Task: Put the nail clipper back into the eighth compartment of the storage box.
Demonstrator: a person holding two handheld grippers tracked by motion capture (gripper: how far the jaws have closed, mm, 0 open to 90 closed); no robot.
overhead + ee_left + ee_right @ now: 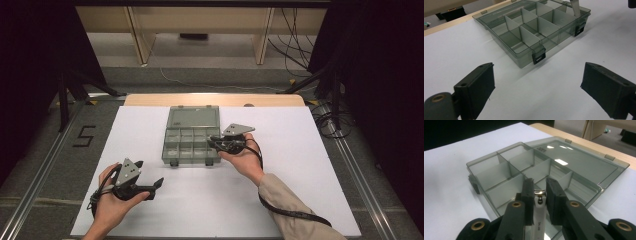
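- Right gripper (539, 185): jaws clenched on a slim white strip (539, 220) with a metal cap at its top end; the pads press it from both sides. The strip looks like a small tool or tag, and its lettering is too small to read.
- The strip stands roughly upright between the jaws, held over the near right corner of the box (486, 192). In the high view the right gripper (216, 143) sits at the box's right edge, above the front compartments.
- Box (191, 142): smoky clear plastic, dividers in, lid (584, 162) thrown fully back and lying flat on the white mat (300, 165). Two dark latches (539, 58) hang on the front wall. The compartments look empty.
- Left gripper (536, 87): jaws released, wide apart, nothing between them; it hovers over bare mat just in front of the box. In the high view the left gripper (150, 187) lies near the front left of the mat, well apart from the box.
- Risks, judged:
  - The grip is narrow and near the strip's top, so the strip may pivot or slip on release and land across a divider rather than in a cell.
  - A descending jaw could strike the box wall or a divider and shove the light box, since the left gripper is not bracing it.
  - Nudging the rear edge could flip the lid.
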